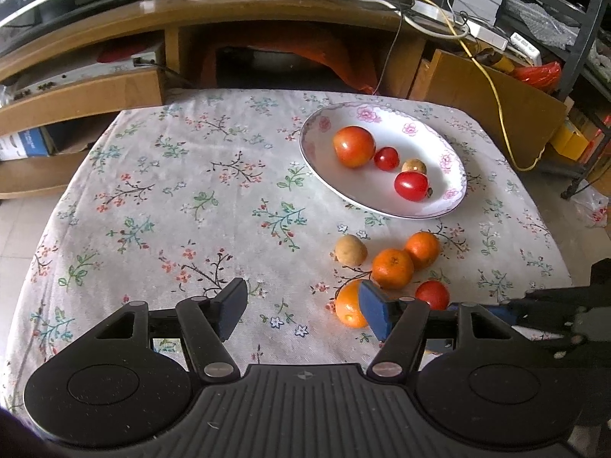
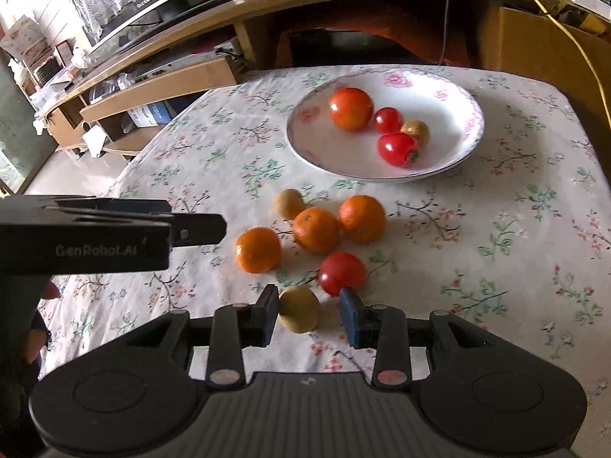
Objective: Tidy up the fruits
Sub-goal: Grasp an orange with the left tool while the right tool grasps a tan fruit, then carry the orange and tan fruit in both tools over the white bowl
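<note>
Where right gripper (image 2: 308, 315) gapes, brown fruit (image 2: 298, 309) between, seemingly untouched

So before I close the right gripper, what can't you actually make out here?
- Left wrist view: the tan fruit between the right gripper's fingers is not visible; the left gripper's finger covers part of the nearest orange.
- Right wrist view: tan fruit is blurred, so pad contact is unclear.
- Tan fruits' type: unclear.

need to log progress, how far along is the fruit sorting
Done: four fruits already lie in the plate, including a large tomato. In hand: the right gripper, jaws open, straddles a small tan fruit, not yet gripped. Left: three oranges, a tomato, another tan fruit on the tablecloth.
</note>
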A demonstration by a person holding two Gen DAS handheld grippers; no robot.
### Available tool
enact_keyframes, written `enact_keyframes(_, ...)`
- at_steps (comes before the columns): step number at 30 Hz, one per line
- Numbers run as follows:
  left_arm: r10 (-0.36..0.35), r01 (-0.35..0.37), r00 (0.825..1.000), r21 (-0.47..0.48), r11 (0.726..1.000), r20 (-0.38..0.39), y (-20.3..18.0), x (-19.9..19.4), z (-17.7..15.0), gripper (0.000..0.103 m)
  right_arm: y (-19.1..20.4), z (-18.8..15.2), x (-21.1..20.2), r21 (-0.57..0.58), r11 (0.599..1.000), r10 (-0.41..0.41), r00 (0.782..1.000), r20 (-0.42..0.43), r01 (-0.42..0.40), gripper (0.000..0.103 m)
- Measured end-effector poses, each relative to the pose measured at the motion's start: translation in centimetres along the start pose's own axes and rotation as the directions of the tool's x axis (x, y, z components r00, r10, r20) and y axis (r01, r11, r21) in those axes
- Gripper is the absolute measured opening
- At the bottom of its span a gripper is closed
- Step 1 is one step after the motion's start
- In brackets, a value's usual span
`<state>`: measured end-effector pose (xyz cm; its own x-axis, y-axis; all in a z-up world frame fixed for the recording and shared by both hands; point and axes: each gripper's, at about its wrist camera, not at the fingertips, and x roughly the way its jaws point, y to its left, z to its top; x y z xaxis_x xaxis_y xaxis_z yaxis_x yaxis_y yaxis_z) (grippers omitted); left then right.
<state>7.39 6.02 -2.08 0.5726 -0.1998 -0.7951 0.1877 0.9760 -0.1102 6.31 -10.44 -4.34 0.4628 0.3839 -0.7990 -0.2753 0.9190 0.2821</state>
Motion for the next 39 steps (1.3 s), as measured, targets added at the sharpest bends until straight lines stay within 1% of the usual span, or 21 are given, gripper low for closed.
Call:
enact_keyframes(6, -0.001, 0.002, 1.000, 0.015, 1.000, -0.010, -0.2, 0.2, -0.1, 0.071, 0.8, -0.5, 0.7, -0.061, 0.998, -0.024, 1.000, -0.007, 0.023, 0.036)
enact_keyframes(8, -0.003, 0.003, 1.000, 0.027, 1.000, -0.016, -0.5, 0.4, -0.1, 0.071, 0.9, -0.6, 0.7, -0.076, 0.997, -0.028, 1.000, -0.014, 0.027, 0.033)
enact_keyframes(10, -0.006, 0.007, 1.000, 0.039, 0.999, -0.028, -0.7, 0.7, -0.3, 0.071, 0.7, -0.8, 0.6, -0.080, 0.997, -0.024, 0.999, -0.025, 0.022, 0.027)
enact_keyframes(13, -0.002, 0.006, 0.998, 0.063, 0.998, -0.055, -1.3, 1.7, -0.5, 0.070, 0.6, -1.0, 0.3, -0.089, 0.996, -0.017, 0.999, -0.034, 0.014, 0.026)
enact_keyframes(15, -0.013, 0.018, 0.998, 0.069, 0.997, -0.067, -1.7, 2.2, -0.6, 0.070, 0.4, -1.0, 0.2, -0.090, 0.996, -0.017, 0.999, -0.034, 0.014, 0.026)
enact_keyframes(17, -0.014, 0.020, 0.997, 0.085, 0.996, -0.072, -2.1, 2.6, -0.8, 0.068, 0.2, -1.1, 0.0, -0.089, 0.996, -0.018, 0.999, -0.033, 0.015, 0.026)
enact_keyframes(19, 0.000, 0.008, 0.997, 0.100, 0.995, -0.077, -2.5, 3.0, -0.9, 0.065, -0.2, -1.2, -0.2, -0.080, 0.997, -0.016, 0.999, -0.033, 0.013, 0.026)
enact_keyframes(25, 0.006, 0.003, 0.997, 0.118, 0.993, -0.076, -3.0, 4.0, -0.8, 0.064, -1.0, -1.1, -0.3, -0.062, 0.998, -0.009, 0.999, -0.032, 0.007, 0.026)
enact_keyframes(31, 0.014, -0.005, 0.998, 0.134, 0.991, -0.067, -3.5, 4.3, -0.8, 0.056, -1.4, -1.0, -0.2, -0.066, 0.998, -0.007, 0.999, -0.032, 0.005, 0.026)
enact_keyframes(35, 0.005, 0.006, 0.998, 0.149, 0.989, -0.069, -3.9, 3.9, -1.0, 0.042, -1.5, -1.0, -0.3, -0.073, 0.997, -0.004, 0.999, -0.035, 0.001, 0.026)
enact_keyframes(39, 0.002, 0.009, 0.997, 0.151, 0.988, -0.074, -4.1, 3.7, -1.1, 0.040, -1.5, -1.0, -0.5, -0.092, 0.996, -0.013, 0.999, -0.038, 0.010, 0.026)
